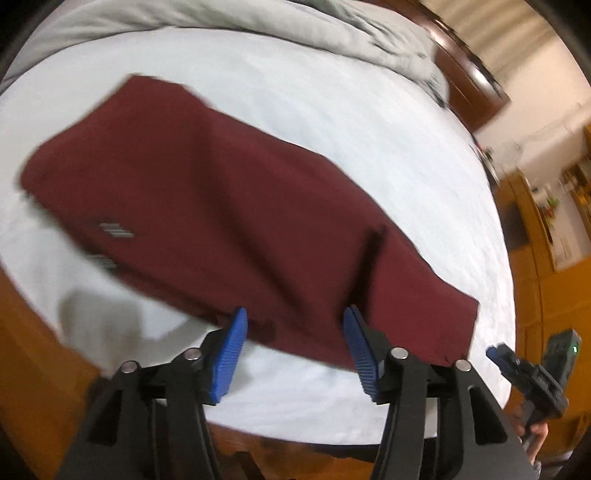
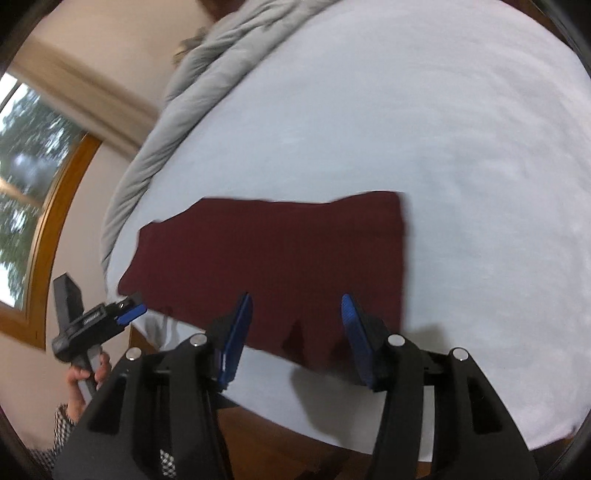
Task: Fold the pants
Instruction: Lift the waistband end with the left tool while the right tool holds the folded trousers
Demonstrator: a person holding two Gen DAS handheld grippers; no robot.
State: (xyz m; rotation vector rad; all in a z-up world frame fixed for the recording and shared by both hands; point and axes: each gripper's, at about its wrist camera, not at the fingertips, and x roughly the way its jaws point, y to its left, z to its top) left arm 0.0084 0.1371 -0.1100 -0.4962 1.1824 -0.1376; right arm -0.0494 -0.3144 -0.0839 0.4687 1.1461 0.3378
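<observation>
Dark red pants lie folded flat on the white bed sheet, with a small white stripe logo near their left end. My left gripper is open and empty, its blue pads just at the pants' near edge. In the right wrist view the pants lie as a dark red rectangle, and my right gripper is open and empty over their near edge. Each gripper also shows in the other's view: the right gripper at the far right, the left gripper at the pants' left corner.
A grey duvet is bunched along the far side of the bed, also seen in the right wrist view. A wooden bed frame borders the mattress. A window is at left; wooden furniture stands at right.
</observation>
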